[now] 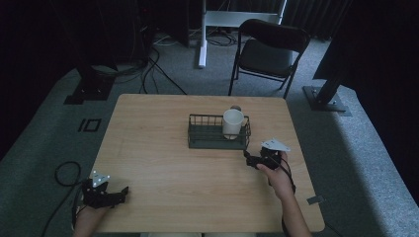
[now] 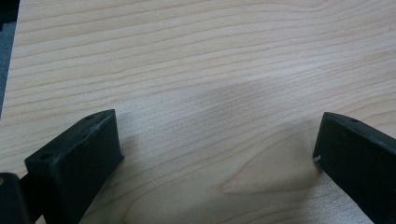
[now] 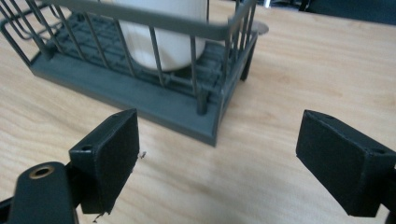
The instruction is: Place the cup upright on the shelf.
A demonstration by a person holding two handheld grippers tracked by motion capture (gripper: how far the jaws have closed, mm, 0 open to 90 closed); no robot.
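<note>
Just ahead of the right gripper (image 1: 253, 160), slightly to its left, stands one dark wire basket (image 3: 140, 95) holding one white cup (image 1: 232, 123) upright at the end nearest that claw. The basket's long axis runs across the wooden table (image 1: 197, 197), side to side. The right claw is released, jaws wide apart, holding nothing, and is plainly the nearer one. The left gripper (image 1: 118, 193), also spread and holding nothing, sits well apart over bare wood at the near-left corner. Two grippers in all.
</note>
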